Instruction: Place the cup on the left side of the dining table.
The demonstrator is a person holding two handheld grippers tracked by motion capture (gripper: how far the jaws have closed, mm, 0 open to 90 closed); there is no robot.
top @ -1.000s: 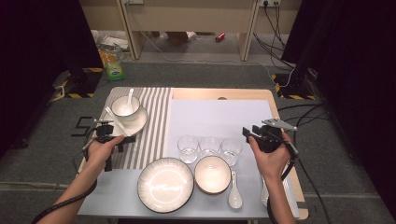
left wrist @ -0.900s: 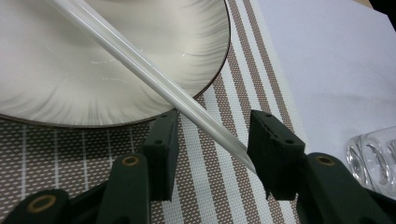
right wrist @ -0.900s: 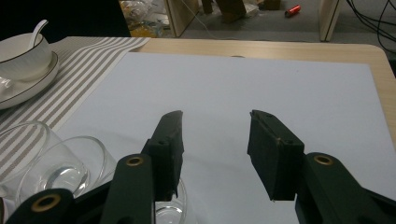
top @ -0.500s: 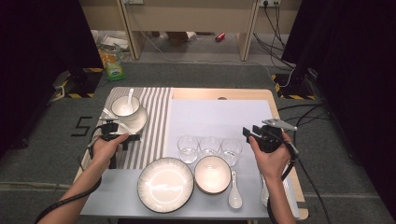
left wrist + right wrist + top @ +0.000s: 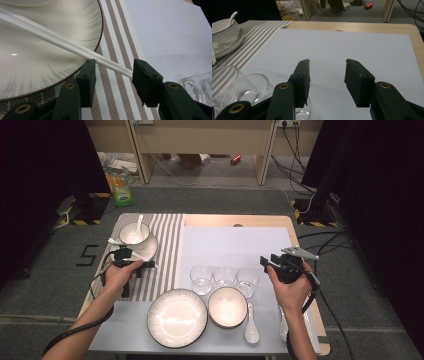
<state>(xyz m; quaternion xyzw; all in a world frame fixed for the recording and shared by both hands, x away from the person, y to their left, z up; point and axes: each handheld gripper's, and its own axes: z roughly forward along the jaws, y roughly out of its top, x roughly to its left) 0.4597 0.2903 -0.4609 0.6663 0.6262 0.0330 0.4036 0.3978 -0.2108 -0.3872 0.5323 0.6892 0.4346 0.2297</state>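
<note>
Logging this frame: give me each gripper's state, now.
Left gripper: open, white chopsticks lie between its jaws, not clamped.
Right gripper: open, holding nothing.

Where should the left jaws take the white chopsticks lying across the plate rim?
Probably at the free end of the white chopsticks, which overhangs the plate above the striped mat. Come from above, the left gripper astride them: they are thin, with room underneath.

3 glasses [image 5: 224,279] stand behind a large plate [image 5: 176,317], bowl [image 5: 228,306] and spoon [image 5: 251,324].
</note>
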